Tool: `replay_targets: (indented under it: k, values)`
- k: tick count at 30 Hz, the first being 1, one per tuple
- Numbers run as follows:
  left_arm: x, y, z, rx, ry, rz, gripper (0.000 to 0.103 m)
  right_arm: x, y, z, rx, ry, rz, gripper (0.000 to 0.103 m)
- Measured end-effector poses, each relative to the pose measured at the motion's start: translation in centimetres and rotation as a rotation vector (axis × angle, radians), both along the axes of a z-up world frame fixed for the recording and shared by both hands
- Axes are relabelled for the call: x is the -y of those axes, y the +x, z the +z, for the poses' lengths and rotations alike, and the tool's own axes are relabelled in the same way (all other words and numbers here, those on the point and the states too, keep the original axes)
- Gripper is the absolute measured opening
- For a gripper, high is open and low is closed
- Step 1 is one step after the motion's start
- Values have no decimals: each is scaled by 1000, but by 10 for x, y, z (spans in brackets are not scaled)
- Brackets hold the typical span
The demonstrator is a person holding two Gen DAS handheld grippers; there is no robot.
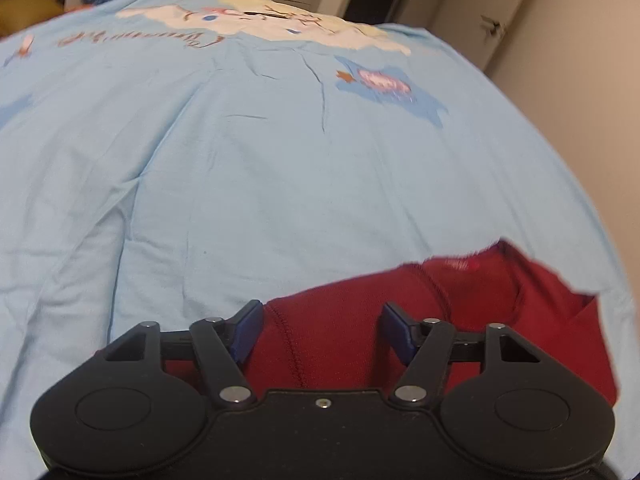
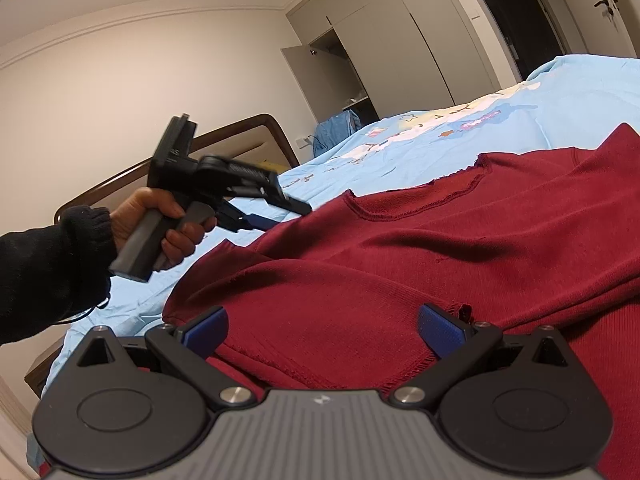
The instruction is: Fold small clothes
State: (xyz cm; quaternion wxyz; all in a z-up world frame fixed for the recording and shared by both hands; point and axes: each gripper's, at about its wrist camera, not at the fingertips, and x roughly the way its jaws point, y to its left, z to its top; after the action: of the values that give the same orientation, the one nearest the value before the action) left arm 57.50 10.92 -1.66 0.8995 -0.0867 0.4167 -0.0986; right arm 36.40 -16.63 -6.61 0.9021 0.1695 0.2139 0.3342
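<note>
A dark red sweater point(image 2: 420, 264) lay spread on the light blue bedsheet point(image 1: 240, 184). Left gripper point(image 1: 322, 328) hovered over sweater's edge, jaws wide apart, nothing btwn them. Right gripper point(image 2: 322, 332) sat low over sweater's hem, jaws also wide, empty. A hand point(image 2: 160, 224) w/ black sleeve point(image 2: 48, 268) held the left gripper's handle beside the sweater.

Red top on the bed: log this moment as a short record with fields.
garment: red top, spread on the bed, rumpled, not yet folded
surface: light blue sheet with cartoon print
left gripper: open, red fabric between the fingers, at the top's edge
right gripper: open, over a hemmed edge of the top
left hand: grips the gripper's handle, black sleeve at the wrist
background: wardrobe, one door open
</note>
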Motion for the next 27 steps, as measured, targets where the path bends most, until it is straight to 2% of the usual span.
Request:
replay_targets:
  k: [1, 2, 5, 10, 12, 14, 16, 18, 19, 21, 23, 27]
  values:
    - [7, -1, -1, 10, 46, -24, 39, 0, 0, 0, 0, 2, 0, 103]
    - [13, -3, -2, 21, 81, -45, 17, 0, 0, 0, 0, 3, 0, 103]
    - [28, -23, 2, 122, 172, -111, 12, 0, 0, 0, 0, 3, 0, 103]
    - [69, -77, 5, 329, 401, -304, 11, 0, 0, 0, 0, 3, 0, 103]
    - [86, -98, 1, 377, 499, -402, 11, 0, 0, 0, 0, 4, 0, 103]
    - [97, -113, -4, 374, 546, -492, 12, 0, 0, 0, -1, 4, 0, 103]
    - [102, -121, -7, 352, 546, -538, 16, 0, 0, 0, 0, 3, 0, 103]
    - [100, -123, -5, 329, 508, -560, 29, 1, 0, 0, -1, 4, 1, 103]
    - [98, -123, -3, 316, 471, -566, 30, 1, 0, 0, -1, 4, 1, 103]
    - [92, -120, 3, 279, 377, -590, 48, 0, 0, 0, -1, 4, 1, 103]
    - [87, -118, 11, 276, 310, -603, 49, 1, 0, 0, -1, 4, 1, 103]
    - [83, -111, 28, 330, 261, -549, 51, 1, 0, 0, -1, 4, 1, 103]
